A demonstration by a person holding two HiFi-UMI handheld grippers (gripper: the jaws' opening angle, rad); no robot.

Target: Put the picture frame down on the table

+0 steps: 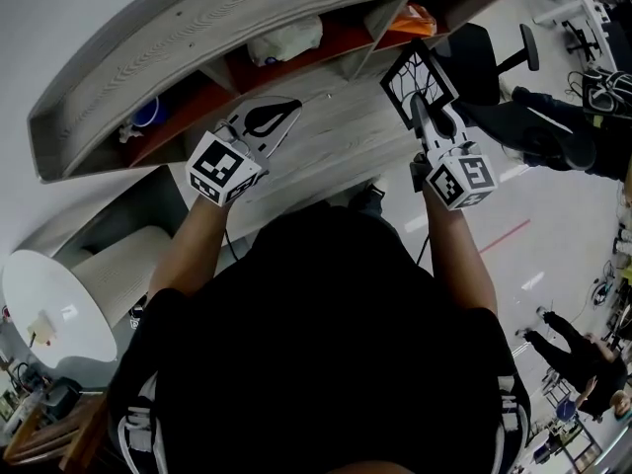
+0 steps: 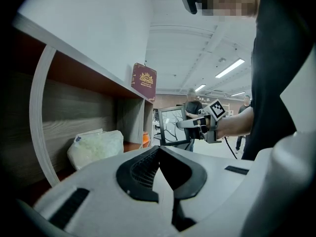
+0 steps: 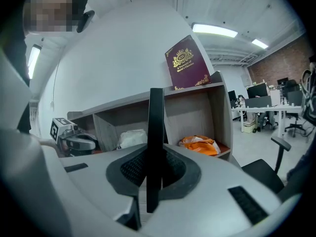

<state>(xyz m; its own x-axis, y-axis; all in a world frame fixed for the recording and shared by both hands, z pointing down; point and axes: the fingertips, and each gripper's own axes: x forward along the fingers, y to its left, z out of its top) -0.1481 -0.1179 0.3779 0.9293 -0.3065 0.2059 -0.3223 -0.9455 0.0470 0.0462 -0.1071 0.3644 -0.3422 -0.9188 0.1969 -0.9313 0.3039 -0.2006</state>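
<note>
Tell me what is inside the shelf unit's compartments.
An orange bag lies in the end compartment, a white bag in the next, something blue farther along. The shelf top covers the compartments' back parts in the head view.

Ahead of me, the shelf [image 1: 148, 67] stands at the back of the table [image 1: 341, 117]. Separate compartments hold a blue item [image 1: 146, 113], a white bag [image 1: 286, 39] and an orange bag [image 1: 410, 20]. A book [image 3: 186, 62] stands on top.

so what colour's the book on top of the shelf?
Book: maroon, gold crest; right gripper view shows it best.
</note>
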